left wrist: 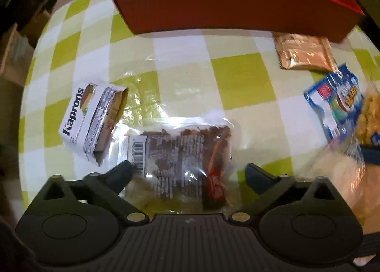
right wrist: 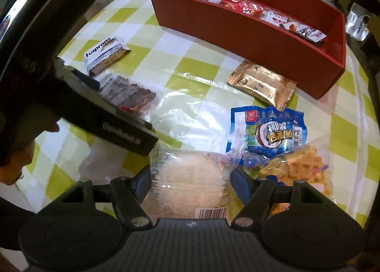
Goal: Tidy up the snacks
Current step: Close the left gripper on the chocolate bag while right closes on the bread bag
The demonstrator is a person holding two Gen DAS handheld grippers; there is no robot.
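Snacks lie scattered on the checked tabletop (left wrist: 239,77), not yet in the red box (left wrist: 237,8) at its far edge, where a few wrappers already rest. Left gripper (left wrist: 187,172) hangs over the clear pack of brown biscuits (left wrist: 180,150), jaws spread as wide as they go, one fingertip (left wrist: 123,169) at the barcode end, the other just off the pack's red corner; the pads press on nothing. Right gripper (right wrist: 190,184) straddles the pale rice cracker bag (right wrist: 190,184), its fingers (right wrist: 142,184) close against both sides, though whether they actually squeeze the film I cannot tell.

Risks, as I judge them: loose, slippery film may crumple or slide out of either pinch; the left claw could nudge the Kaprons pack (left wrist: 92,117) just beside the biscuits; the right could snag the yellow crisps bag (right wrist: 296,167) touching the cracker bag, dragging the blue packet (right wrist: 266,131). Nearer the box lies the gold sachet (right wrist: 261,84)
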